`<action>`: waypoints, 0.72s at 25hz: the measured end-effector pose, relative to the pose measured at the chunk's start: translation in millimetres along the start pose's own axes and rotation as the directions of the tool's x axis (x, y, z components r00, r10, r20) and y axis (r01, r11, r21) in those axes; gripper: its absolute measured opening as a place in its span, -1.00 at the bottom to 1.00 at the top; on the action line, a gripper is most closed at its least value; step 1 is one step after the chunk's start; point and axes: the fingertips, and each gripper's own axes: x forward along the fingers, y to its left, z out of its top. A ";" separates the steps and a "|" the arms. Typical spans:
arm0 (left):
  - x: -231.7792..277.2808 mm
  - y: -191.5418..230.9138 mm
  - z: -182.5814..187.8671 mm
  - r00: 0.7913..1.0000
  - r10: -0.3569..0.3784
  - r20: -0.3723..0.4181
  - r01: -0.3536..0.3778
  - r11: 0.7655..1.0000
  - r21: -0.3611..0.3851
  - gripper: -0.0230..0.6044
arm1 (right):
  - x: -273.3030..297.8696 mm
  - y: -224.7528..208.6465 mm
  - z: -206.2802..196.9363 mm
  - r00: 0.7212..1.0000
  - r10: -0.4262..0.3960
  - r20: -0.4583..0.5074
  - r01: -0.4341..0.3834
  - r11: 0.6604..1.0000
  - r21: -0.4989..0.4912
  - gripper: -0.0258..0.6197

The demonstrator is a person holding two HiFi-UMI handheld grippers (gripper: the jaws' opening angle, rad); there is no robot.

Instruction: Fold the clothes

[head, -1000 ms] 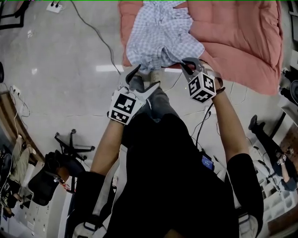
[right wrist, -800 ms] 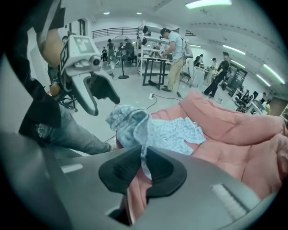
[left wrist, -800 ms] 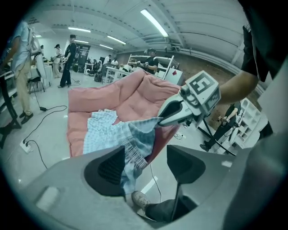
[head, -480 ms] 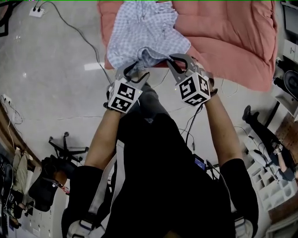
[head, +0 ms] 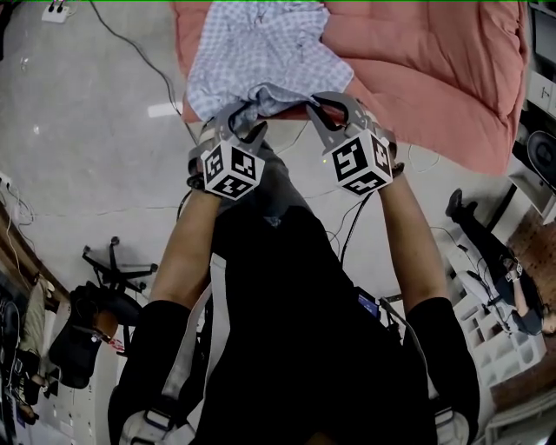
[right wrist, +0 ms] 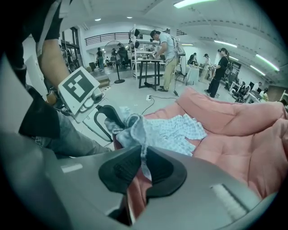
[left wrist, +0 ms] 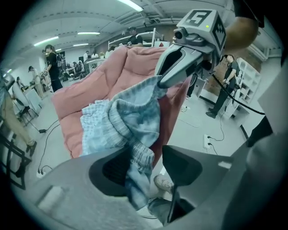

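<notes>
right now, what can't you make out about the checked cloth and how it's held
- Head view: the checked garment runs off the top edge; its type and far end unknown.
- Left gripper view: left gripper, jaws closing round the hem; its body hides the hem's end.
- Right gripper view: right gripper shut on the garment; its pads hide whether the pink quilt is caught too.

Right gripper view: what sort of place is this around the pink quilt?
Probably a big open workshop or lab hall, not a home: strip lights on a high ceiling, people standing at a work table, and a power strip on the polished hard floor.
</notes>
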 end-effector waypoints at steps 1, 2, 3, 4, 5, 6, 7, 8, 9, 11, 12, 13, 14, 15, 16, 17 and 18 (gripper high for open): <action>2.3 2.0 -0.8 1.000 0.010 0.000 -0.010 1.000 0.005 -0.21 | 1.5 0.1 -0.5 1.000 0.004 -0.002 -0.004 1.000 -0.001 -0.79; 4.2 5.2 -1.2 1.000 0.020 0.002 -0.020 1.000 0.001 -0.25 | 3.3 0.0 -0.7 1.000 0.007 -0.003 -0.007 1.000 -0.002 -0.79; 5.5 9.1 -1.2 1.000 0.026 0.006 -0.026 1.000 -0.010 -0.31 | 5.0 -0.1 -0.7 1.000 0.008 -0.003 -0.008 1.000 -0.002 -0.79; 5.7 12.5 -0.9 1.000 0.029 0.013 -0.028 0.999 -0.024 -0.39 | 6.0 0.0 -0.8 1.000 0.006 -0.004 -0.007 1.000 -0.002 -0.79; 4.6 14.2 -0.3 0.999 0.026 0.020 -0.025 0.999 -0.037 -0.43 | 6.1 0.7 -0.6 1.000 0.004 -0.005 -0.004 1.000 -0.002 -0.79; 2.3 14.1 0.3 0.999 0.019 0.027 -0.017 0.999 -0.046 -0.44 | 5.0 1.8 -0.2 1.000 0.002 -0.006 -0.002 1.000 0.000 -0.79; -0.9 13.0 0.9 0.999 0.009 0.031 -0.007 0.999 -0.052 -0.45 | 3.3 3.2 0.6 1.000 0.000 -0.009 0.000 1.000 0.001 -0.79; -4.4 11.9 1.4 0.999 -0.003 0.034 0.005 0.998 -0.057 -0.45 | 1.7 4.2 1.7 1.000 -0.002 -0.010 0.002 1.000 0.002 -0.79; -7.5 11.5 1.8 0.999 -0.015 0.036 0.017 0.998 -0.062 -0.47 | 0.6 4.6 2.7 1.000 -0.003 -0.012 0.003 1.000 0.004 -0.79; -13.1 12.0 1.7 0.999 -0.039 0.033 0.042 0.997 -0.071 -0.51 | -0.3 4.1 3.3 1.000 -0.004 -0.017 0.004 1.000 0.007 -0.79; -15.8 12.5 0.9 0.998 -0.050 0.027 0.052 0.996 -0.071 -0.57 | -0.2 3.4 2.7 1.000 -0.004 -0.020 0.005 1.000 0.009 -0.79; -19.0 13.0 -0.5 0.998 -0.061 0.021 0.063 0.996 -0.068 -0.67 | -0.2 2.5 2.0 1.000 -0.005 -0.023 0.005 1.000 0.012 -0.79; -23.1 13.1 -2.2 0.997 -0.072 0.014 0.073 0.995 -0.062 -0.70 | -0.6 1.7 1.7 1.000 -0.007 -0.024 0.007 1.000 0.016 -0.79; -28.4 12.7 -3.6 0.997 -0.081 0.010 0.082 0.995 -0.057 -0.74 | -2.0 1.2 1.7 1.000 -0.009 -0.025 0.009 1.000 0.020 -0.79; -34.8 11.9 -4.9 0.996 -0.088 0.007 0.088 0.995 -0.053 -0.74 | -4.2 1.2 2.1 1.000 -0.011 -0.026 0.012 1.000 0.024 -0.79; -41.7 11.4 -6.5 0.996 -0.090 0.005 0.090 0.995 -0.053 -0.76 | -6.7 1.5 2.4 1.000 -0.015 -0.027 0.015 1.000 0.028 -0.79; -48.6 11.7 -8.8 0.996 -0.089 0.002 0.089 0.995 -0.054 -0.76 | -8.6 1.8 2.6 0.999 -0.019 -0.028 0.020 0.999 0.030 -0.79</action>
